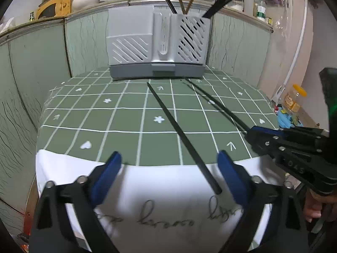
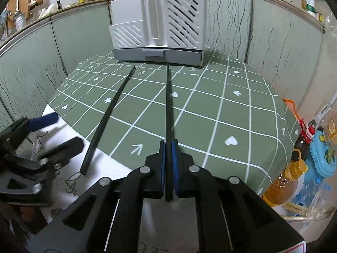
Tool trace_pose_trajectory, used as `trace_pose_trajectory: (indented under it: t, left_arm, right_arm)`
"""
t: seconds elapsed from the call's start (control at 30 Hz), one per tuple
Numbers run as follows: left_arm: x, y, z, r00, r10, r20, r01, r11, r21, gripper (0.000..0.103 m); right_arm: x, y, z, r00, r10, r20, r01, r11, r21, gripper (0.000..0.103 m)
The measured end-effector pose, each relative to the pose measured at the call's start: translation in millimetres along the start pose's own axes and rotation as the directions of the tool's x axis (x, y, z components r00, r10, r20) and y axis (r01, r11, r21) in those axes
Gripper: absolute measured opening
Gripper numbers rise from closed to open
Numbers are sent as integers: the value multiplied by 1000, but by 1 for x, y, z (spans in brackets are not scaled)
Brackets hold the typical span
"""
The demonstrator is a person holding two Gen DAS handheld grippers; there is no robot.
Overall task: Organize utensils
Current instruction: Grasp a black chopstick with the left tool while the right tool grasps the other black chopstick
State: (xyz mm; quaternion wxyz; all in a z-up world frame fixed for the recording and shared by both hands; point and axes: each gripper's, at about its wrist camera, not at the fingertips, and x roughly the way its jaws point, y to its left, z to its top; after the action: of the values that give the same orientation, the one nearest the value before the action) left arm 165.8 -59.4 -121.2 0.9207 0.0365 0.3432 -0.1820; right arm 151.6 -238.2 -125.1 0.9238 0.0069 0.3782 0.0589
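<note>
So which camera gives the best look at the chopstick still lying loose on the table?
The left wrist view: the loose chopstick runs centrally, full length, between the open left gripper fingers. The right wrist view shows it off to the left, curved by the lens.

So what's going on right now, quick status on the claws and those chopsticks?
Right gripper shut on one black chopstick. Left gripper open around the other chopstick, not gripping. Utensil holder ahead, path clear.

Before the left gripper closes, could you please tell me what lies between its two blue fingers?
The near end of a thin black chopstick lying on the tablecloth, nearer the right-hand finger; the left wrist view shows it.
</note>
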Motion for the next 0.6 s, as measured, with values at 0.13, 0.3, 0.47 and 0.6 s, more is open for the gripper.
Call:
trace_pose_trajectory:
  t: [0.13, 0.3, 0.47, 0.6]
  left_arm:
    - [12, -9, -2, 1000, 9, -24, -9, 1000, 7, 69]
    - [16, -21, -5, 996, 86, -5, -85, 994, 66, 53]
    - [15, -20, -5, 990, 140, 18, -141, 988, 66, 20]
    - [10, -10, -2, 993, 115, 17, -115, 993, 26, 8]
  right_arm:
    - [-3, -8, 1, 1000, 2, 4, -2, 1000, 19, 6]
    - [-6, -11, 2, 1000, 4, 16, -4, 1000, 22, 6]
    - [-4, -9, 2, 1000, 17, -1, -17, 1000, 23, 6]
    - [-2, -7, 0, 1000, 19, -17, -18, 1000, 25, 6]
